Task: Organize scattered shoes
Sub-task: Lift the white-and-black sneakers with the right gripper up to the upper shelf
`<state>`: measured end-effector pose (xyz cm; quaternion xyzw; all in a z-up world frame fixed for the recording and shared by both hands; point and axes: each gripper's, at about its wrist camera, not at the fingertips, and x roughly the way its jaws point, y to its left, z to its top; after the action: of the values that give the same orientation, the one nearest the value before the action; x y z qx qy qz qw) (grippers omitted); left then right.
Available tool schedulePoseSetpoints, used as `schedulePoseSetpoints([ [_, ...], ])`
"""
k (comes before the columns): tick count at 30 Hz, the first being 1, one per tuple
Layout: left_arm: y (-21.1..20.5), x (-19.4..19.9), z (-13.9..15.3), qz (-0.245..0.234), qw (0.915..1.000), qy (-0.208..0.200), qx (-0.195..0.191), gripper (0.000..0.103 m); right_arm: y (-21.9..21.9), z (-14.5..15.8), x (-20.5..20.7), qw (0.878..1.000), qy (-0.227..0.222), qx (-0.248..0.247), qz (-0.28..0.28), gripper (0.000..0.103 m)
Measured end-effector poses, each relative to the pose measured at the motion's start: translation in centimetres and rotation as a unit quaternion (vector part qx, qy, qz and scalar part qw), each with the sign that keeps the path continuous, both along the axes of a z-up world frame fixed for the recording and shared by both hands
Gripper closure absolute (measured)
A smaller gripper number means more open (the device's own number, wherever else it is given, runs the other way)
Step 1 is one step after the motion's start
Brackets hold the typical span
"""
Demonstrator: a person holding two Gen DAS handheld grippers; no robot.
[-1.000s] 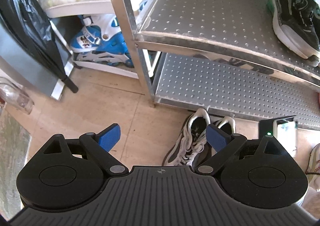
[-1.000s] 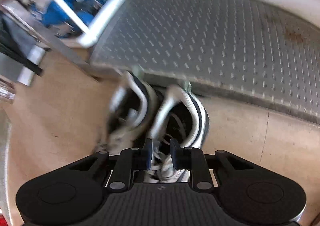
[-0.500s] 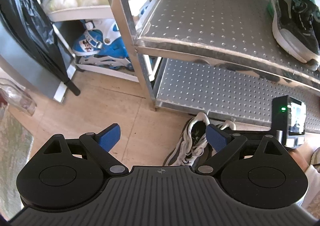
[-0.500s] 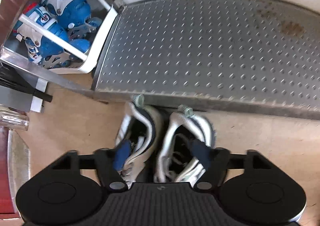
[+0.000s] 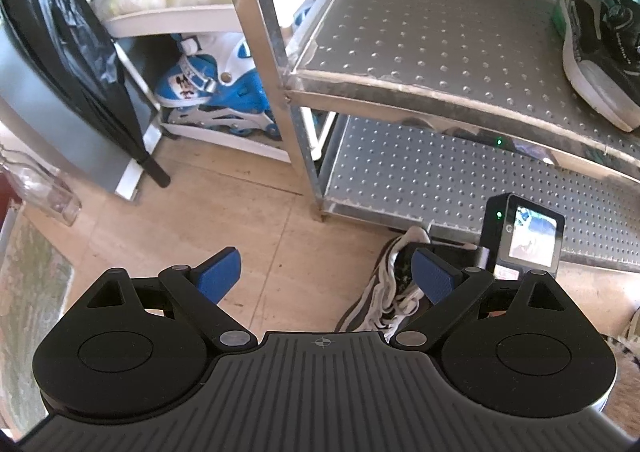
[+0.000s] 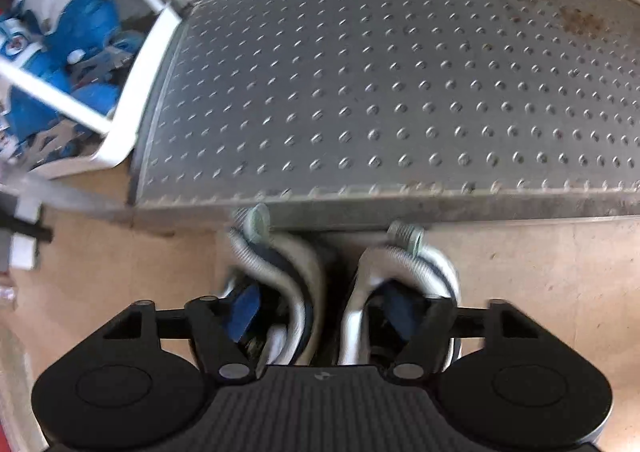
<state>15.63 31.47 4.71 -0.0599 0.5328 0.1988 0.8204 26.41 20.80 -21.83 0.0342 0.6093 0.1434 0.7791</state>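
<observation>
Right wrist view: our right gripper [image 6: 320, 312] straddles the pair of sneakers [image 6: 340, 284] on the floor, one blue pad inside each shoe, jaws closing on the two inner walls. Heels point to twelve o'clock, against the lower shelf [image 6: 400, 91]. Left gripper [image 5: 326, 272] hangs released, sneakers at its two o'clock, so right's nearer.

The lower shelf [image 6: 400, 71] is bare across its whole width, open from the front. The two white sneakers [image 6: 304, 292] stand on the floor against its front edge. On the upper shelf [image 5: 420, 35] a dark sneaker [image 5: 600, 51] fills the right end; the rest lies free. A metal post [image 5: 280, 51] bounds the left
</observation>
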Motion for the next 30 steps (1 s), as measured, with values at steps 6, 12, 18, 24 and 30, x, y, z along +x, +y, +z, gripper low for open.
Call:
schedulePoseSetpoints([
  [6, 0.5, 0.3, -0.3, 0.007, 1.0, 0.005, -0.001, 0.007, 1.5, -1.4, -1.0, 0.996, -0.039, -0.058, 0.061, 0.061],
  [12, 0.4, 0.5, 0.0, 0.005, 1.0, -0.002, -0.002, 0.007, -0.2, 0.4, -2.6, 0.997, -0.048, -0.014, 0.053, 0.08],
  [18, 0.5, -0.3, 1.0, 0.018, 0.9997, -0.016, 0.007, 0.007, -3.1, 5.2, -7.9, 0.993, -0.094, 0.043, 0.06, 0.081],
  [24, -0.2, -1.6, 2.4, 0.02, 0.9986, -0.036, 0.032, 0.007, -5.9, 11.6, -13.1, 0.982, -0.156, 0.067, 0.079, 0.082],
  [30, -1.1, -2.0, 3.8, 0.006, 0.9964, -0.068, 0.049, 0.008, -8.3, 19.2, -15.8, 0.966, -0.225, 0.068, 0.109, 0.082],
])
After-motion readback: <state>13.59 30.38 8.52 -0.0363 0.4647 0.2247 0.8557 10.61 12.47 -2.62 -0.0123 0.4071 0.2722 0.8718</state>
